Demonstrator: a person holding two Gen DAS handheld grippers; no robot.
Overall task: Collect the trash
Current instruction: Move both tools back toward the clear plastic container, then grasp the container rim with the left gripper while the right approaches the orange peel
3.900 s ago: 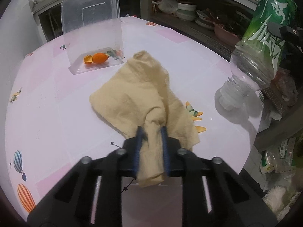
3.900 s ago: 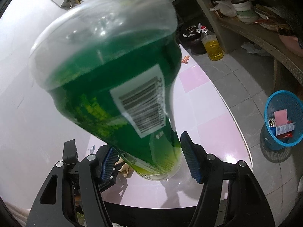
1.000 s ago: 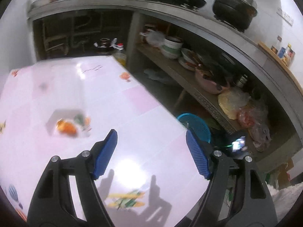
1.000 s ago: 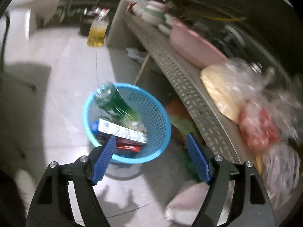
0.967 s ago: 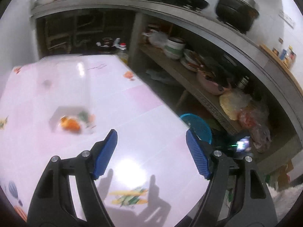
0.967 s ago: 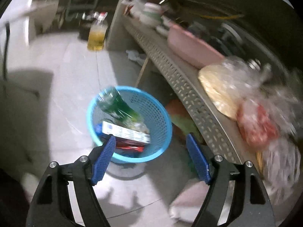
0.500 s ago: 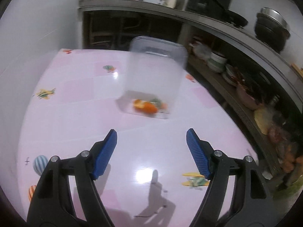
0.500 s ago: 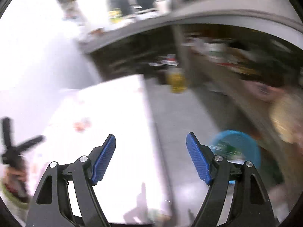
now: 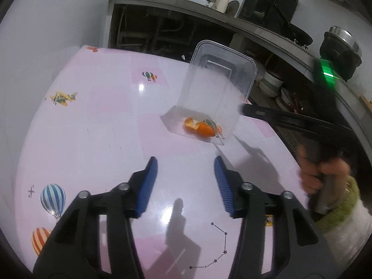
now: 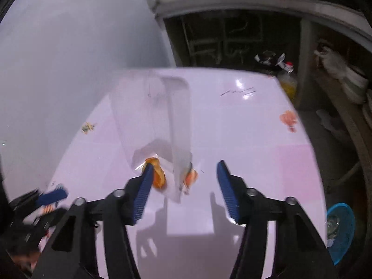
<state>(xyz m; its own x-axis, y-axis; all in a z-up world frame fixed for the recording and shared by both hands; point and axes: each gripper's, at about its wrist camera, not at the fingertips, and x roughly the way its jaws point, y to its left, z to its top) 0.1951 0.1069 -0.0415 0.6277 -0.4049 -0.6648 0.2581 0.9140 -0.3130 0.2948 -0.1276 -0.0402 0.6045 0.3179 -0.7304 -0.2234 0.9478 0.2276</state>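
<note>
Left wrist view: the left claw (image 9: pixel 184 181), low in the frame, hangs over the pink patterned table (image 9: pixel 104 121); its blue pads are closing with nothing between them. Right of centre, a clear plastic tub (image 9: pixel 216 88) stands on end with orange peel scraps (image 9: pixel 200 127) at its foot. At the right edge, a hand (image 9: pixel 323 172) in a green cuff grips the other tool. Right wrist view: the right claw (image 10: pixel 184 187) is also closing on nothing, just before the tub. A blue mesh bin (image 10: pixel 340 227) sits on the floor at lower right.
</note>
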